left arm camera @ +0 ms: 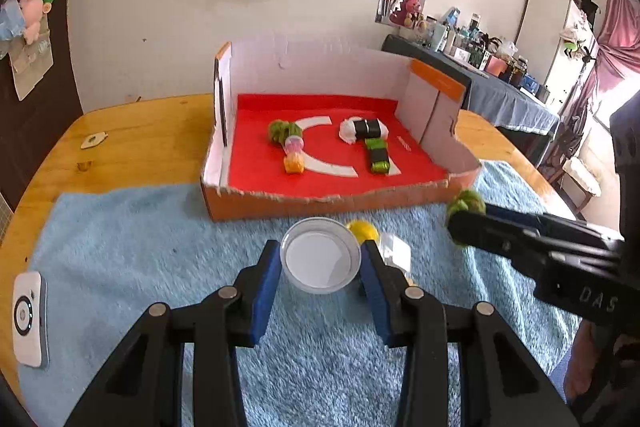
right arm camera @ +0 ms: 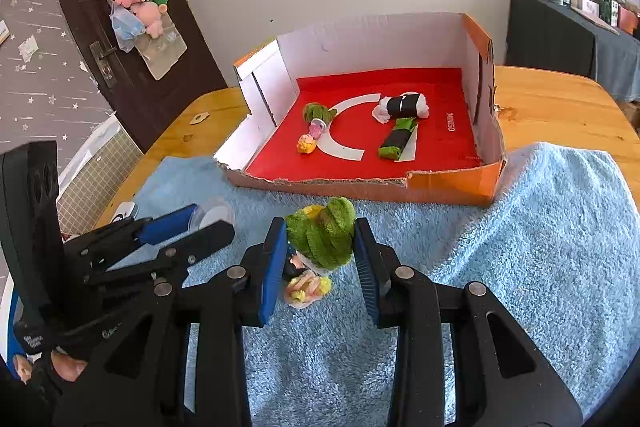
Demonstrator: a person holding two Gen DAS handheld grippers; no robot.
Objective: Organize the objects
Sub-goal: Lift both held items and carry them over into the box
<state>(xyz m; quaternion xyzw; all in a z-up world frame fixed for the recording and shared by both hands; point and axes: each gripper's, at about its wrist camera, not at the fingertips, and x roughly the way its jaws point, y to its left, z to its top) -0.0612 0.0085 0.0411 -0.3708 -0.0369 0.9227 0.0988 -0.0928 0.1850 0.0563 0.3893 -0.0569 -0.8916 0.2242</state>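
A clear plastic cup (left arm camera: 320,261) lies on the blue towel (left arm camera: 140,247), its mouth facing me. My left gripper (left arm camera: 320,267) has a finger on each side of it, touching or nearly so. A yellow toy (left arm camera: 362,229) lies just behind the cup. A green plush toy (right arm camera: 324,237) with a pink-and-yellow end lies on the towel between the open fingers of my right gripper (right arm camera: 320,259); it also shows in the left wrist view (left arm camera: 464,205). The torn cardboard box (left arm camera: 332,203) with a red floor holds several toys: a green-pink-orange one (left arm camera: 289,147), a white-and-black roll (left arm camera: 362,129) and a green-black roll (left arm camera: 378,157).
A white device (left arm camera: 29,319) lies on the towel's left edge. A small wooden tag (left arm camera: 94,140) lies on the wooden table (left arm camera: 132,139). A wall stands behind the box, a cluttered counter (left arm camera: 480,67) at the far right.
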